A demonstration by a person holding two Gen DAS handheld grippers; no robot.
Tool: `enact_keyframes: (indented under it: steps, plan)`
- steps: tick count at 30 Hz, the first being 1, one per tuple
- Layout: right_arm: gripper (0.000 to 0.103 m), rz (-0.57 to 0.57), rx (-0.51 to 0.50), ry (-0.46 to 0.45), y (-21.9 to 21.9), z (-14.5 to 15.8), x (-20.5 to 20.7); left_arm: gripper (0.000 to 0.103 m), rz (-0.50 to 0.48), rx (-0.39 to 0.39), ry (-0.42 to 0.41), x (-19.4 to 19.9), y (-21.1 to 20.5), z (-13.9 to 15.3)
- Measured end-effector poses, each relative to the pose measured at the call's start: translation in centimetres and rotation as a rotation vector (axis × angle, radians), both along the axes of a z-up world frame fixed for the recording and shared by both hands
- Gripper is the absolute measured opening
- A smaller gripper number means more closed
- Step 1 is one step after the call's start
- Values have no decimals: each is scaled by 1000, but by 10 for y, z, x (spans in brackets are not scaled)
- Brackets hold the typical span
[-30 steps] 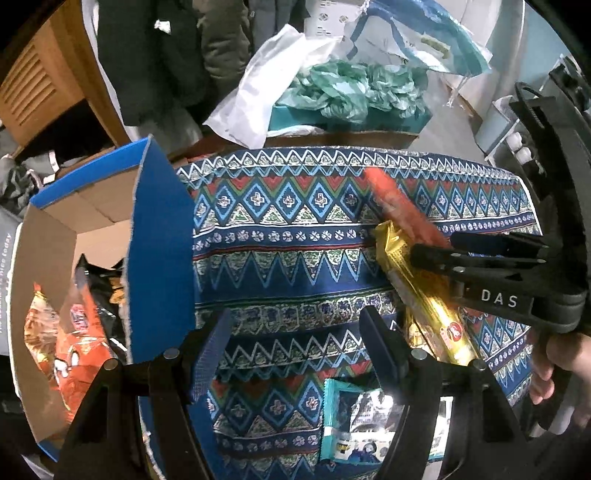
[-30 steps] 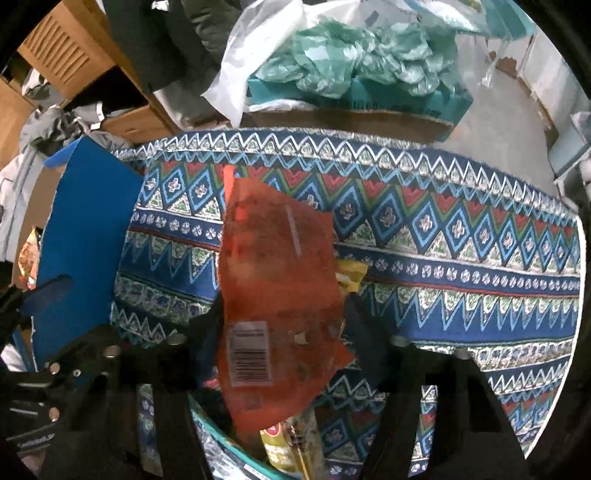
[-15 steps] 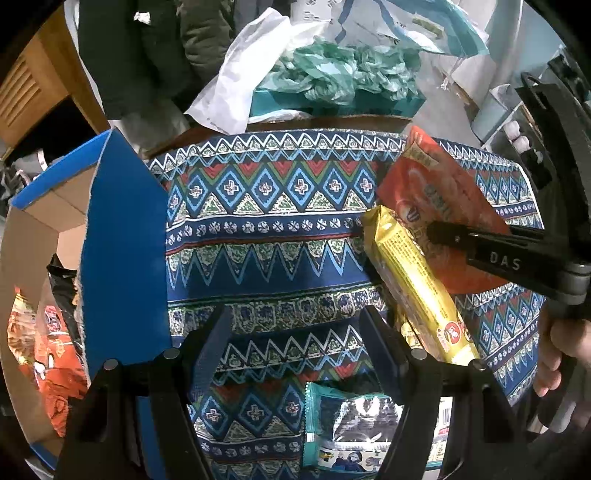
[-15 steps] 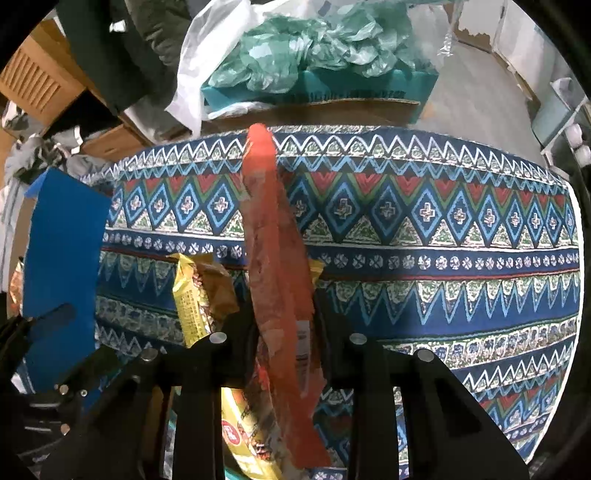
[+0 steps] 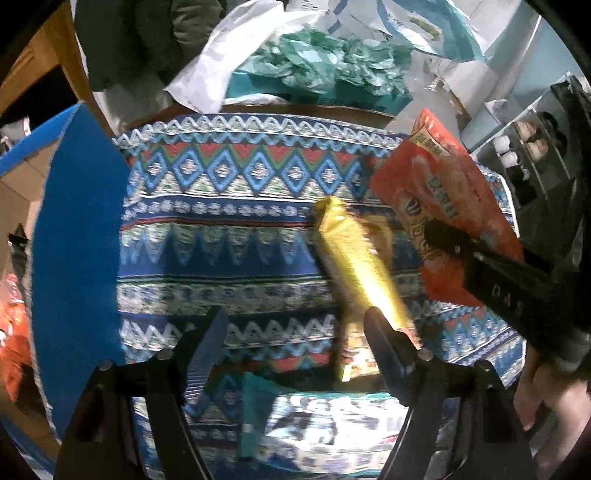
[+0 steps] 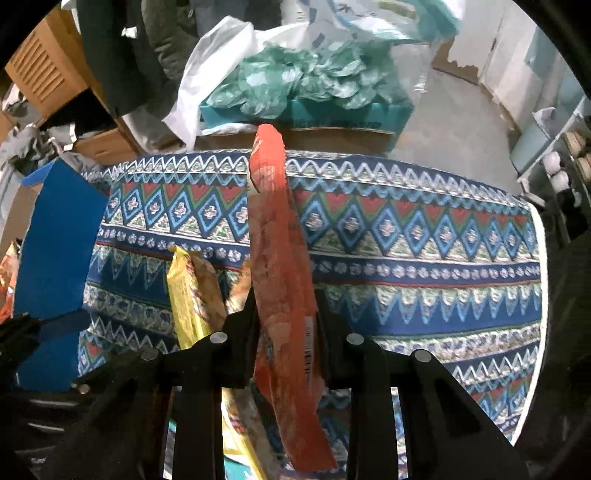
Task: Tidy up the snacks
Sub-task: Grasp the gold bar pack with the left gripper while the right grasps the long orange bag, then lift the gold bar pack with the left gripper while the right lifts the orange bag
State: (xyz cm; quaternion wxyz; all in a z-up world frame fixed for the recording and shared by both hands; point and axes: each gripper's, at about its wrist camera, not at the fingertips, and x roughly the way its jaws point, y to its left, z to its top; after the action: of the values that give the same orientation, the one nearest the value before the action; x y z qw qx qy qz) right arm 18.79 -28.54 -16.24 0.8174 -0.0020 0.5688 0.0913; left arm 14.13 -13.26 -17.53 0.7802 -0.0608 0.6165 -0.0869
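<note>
The orange snack packet [image 6: 284, 280] hangs edge-on, long axis running away, clamped in the right gripper [image 6: 286, 306], whose jaws are closing on it above the patterned cloth [image 6: 424, 258]. Left gripper [image 5: 295, 332] is opening, holding nothing. The blue-flapped cardboard box [image 5: 77, 229], far left, holds orange packets [image 5: 14, 343].

Grey floor [image 6: 443, 110], wooden louvred cabinet [image 6: 40, 70], white wall [image 6: 476, 33].

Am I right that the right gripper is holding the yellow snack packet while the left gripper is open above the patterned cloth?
Not quite: the right gripper holds the orange snack packet, as the right wrist view shows. The yellow snack packet lies on the patterned cloth; the left gripper is open.
</note>
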Motion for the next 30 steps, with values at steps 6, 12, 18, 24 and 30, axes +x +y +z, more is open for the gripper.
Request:
enact_keyframes:
  steps: [6, 12, 18, 24, 30]
  plan:
    - [25, -45, -3, -6, -26, 5, -20, 78, 41, -60, 52, 1, -22, -7]
    - [25, -76, -13, -7, -51, 5, -40, 81, 99, -88, 80, 5, -38, -13]
    - [25, -96, -21, 10, -69, 0, -59, 81, 103, -109, 124, 5, -57, -24]
    - [25, -100, -2, 15, -76, -3, -65, 79, 89, -86, 147, 1, -68, -36]
    - [26, -95, 9, 24, -77, -6, -66, 43, 34, -66, 138, 0, -79, -45]
